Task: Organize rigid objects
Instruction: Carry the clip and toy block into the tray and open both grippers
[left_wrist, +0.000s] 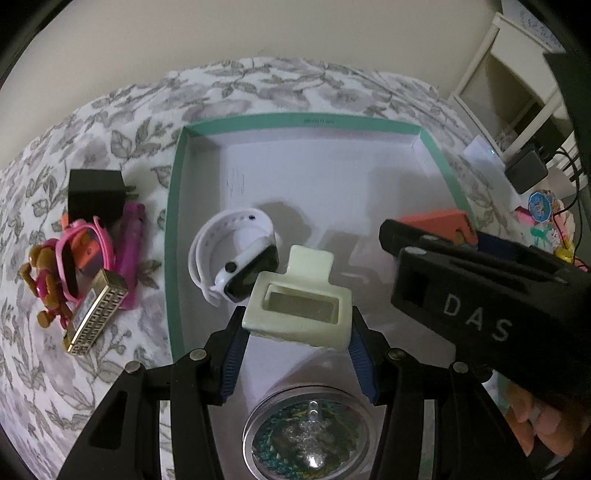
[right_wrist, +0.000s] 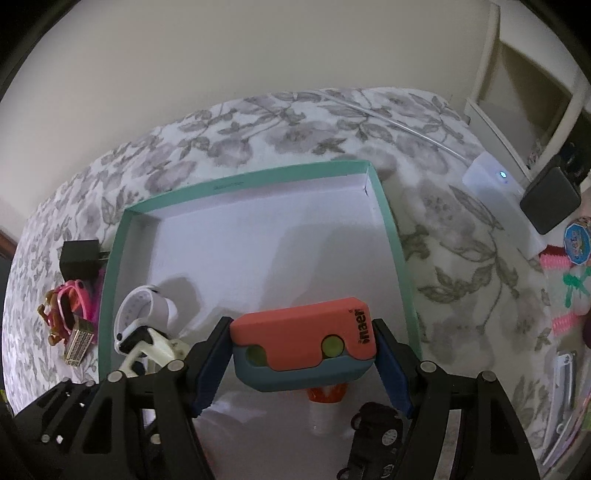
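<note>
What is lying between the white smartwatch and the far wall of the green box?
Nothing: in both wrist views, bare white floor runs from the white smartwatch to the far wall of the green box.

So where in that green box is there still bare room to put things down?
The far half of the green box is bare, up to its back wall and right wall. The near left is crowded: white watch, round clear case. Left of the box, small items cluster around the pink watch.

- A home, most likely a bedroom — the work surface is a soft quilted cover (right_wrist: 303, 122) printed with grey leaves and flowers.
- Plain cream wall (right_wrist: 258, 48) behind it.
- White open shelving (left_wrist: 513, 85) in the corner.
- Children's toys (left_wrist: 62, 266) and pink hair clips (right_wrist: 554, 258) lie about — household clutter.
</note>
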